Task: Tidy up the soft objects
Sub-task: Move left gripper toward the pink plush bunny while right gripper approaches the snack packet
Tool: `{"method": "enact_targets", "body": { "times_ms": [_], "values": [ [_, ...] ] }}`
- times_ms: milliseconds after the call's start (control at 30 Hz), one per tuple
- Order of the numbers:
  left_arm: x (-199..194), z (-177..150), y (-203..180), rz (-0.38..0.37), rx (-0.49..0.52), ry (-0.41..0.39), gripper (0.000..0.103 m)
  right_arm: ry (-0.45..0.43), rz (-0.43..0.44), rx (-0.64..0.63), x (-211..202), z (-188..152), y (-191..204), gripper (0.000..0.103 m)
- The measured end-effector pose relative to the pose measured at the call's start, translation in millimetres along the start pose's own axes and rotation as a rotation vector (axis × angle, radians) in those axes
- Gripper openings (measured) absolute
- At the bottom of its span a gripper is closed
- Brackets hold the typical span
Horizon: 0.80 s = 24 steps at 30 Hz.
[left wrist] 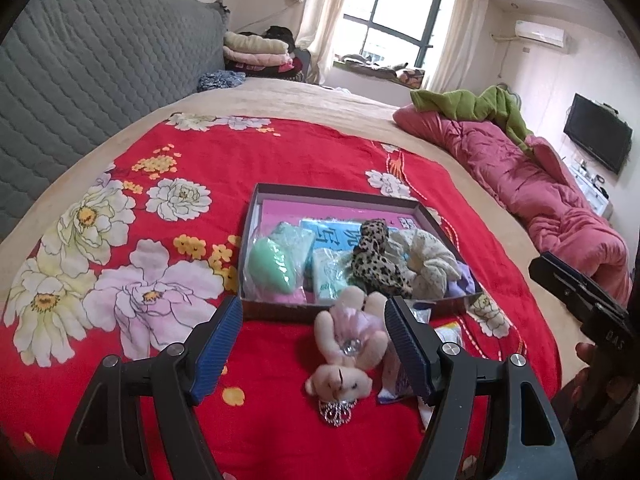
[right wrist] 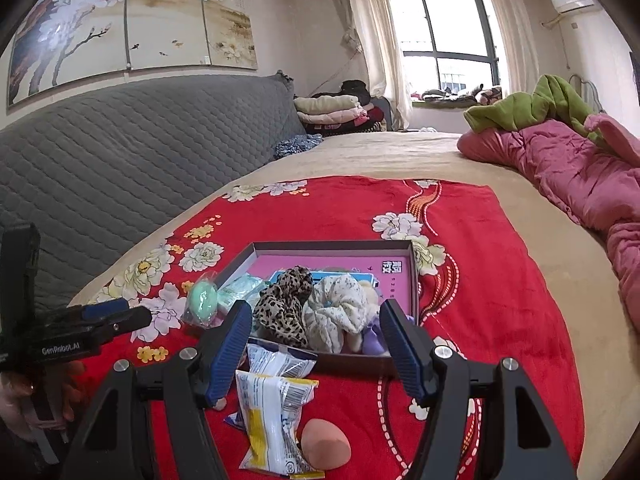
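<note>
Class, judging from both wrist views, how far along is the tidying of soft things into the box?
Done: the leopard scrunchie, cream scrunchie and green sponge lie in the box. In hand: nothing; the left gripper is open around the teddy, and the right gripper is open too. Left: the teddy, the orange sponge and the packet lie on the red blanket.

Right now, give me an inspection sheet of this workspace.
Surface: red floral blanket over a beige bed.
Job's things: shallow box holds a leopard scrunchie, cream scrunchie and bagged green sponge; plush bear lies in front of it.
Clutter: snack packets, orange sponge.
Grippers: left tongs open around the bear; right tongs open.
Cables: nothing seen.
Surroundings: grey headboard, pink quilt.
</note>
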<state>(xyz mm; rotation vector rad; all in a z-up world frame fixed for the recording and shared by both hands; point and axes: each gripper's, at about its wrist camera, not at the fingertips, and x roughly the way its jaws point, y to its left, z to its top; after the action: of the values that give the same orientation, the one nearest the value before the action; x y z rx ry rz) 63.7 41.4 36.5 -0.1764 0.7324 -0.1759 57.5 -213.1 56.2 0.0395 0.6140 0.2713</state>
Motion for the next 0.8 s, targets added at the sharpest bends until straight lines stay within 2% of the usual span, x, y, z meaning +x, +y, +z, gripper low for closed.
{"method": "enact_targets", "body": {
  "times_ms": [300,633,800],
  "values": [
    [-18,-21,-11,-0.02,0.006,0.03,0.075,-0.015,-0.024,0.021,-34,-8,-4,0.066],
    [-22,-36,-33,-0.035,0.052,0.075,0.075,0.049,-0.039,0.041,-38,-21,-6,0.066],
    [-15,-46,-42,-0.039,0.082,0.106,0.075,0.094,-0.009,0.002,-30,-30,5,0.066]
  ]
}}
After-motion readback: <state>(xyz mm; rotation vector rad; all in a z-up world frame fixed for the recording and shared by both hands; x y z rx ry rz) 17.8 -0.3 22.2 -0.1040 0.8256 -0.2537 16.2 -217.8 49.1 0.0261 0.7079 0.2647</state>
